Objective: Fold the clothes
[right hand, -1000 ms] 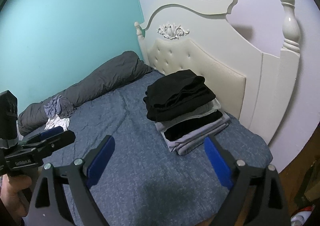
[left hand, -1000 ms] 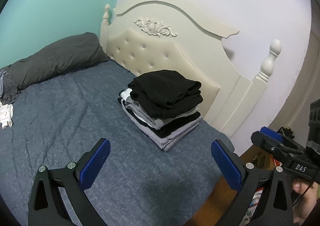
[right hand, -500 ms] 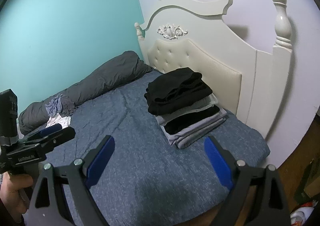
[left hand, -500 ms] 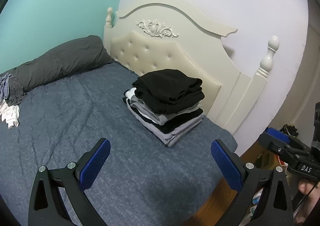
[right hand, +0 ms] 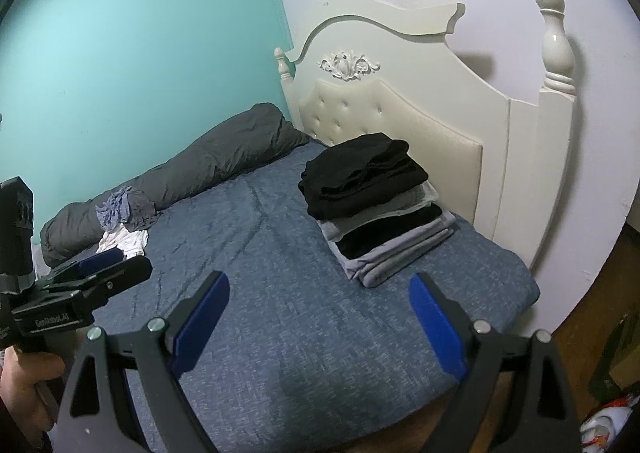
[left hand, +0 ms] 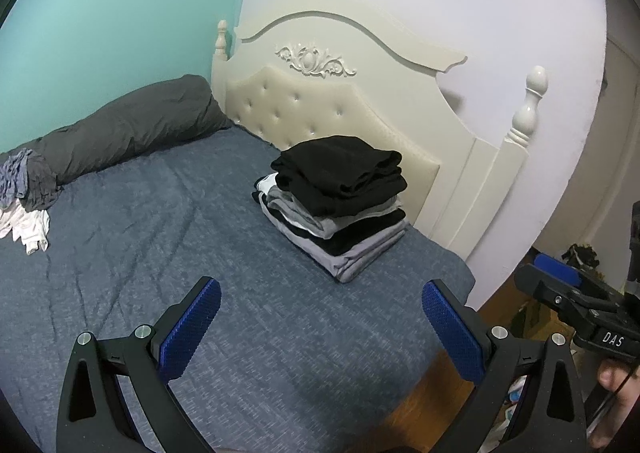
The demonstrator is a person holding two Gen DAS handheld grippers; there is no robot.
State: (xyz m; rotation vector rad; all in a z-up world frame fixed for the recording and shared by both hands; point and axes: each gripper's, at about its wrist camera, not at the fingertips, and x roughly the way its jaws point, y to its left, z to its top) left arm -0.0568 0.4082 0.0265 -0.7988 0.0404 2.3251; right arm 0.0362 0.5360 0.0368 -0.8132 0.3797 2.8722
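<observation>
A stack of folded clothes (left hand: 336, 209) (right hand: 376, 205), black on top with grey and black layers below, sits on the blue bed (left hand: 160, 273) (right hand: 280, 293) near the headboard. Loose unfolded clothes, grey-blue and white (left hand: 22, 209) (right hand: 120, 223), lie at the far side by the rolled duvet. My left gripper (left hand: 320, 317) hangs open above the bed's near part, well short of the stack, with nothing between its blue pads. My right gripper (right hand: 320, 311) is likewise open and holds nothing. Each gripper shows at the edge of the other's view.
A cream tufted headboard (left hand: 340, 105) (right hand: 420, 101) with posts stands behind the stack. A dark grey rolled duvet (left hand: 128, 129) (right hand: 192, 173) lies along the teal wall. Wooden floor with clutter (left hand: 536, 317) (right hand: 600, 429) lies past the bed's right edge.
Both grippers have drawn back from the bed and stack, which now look smaller and farther. More floor shows at the right. Both stay open.
</observation>
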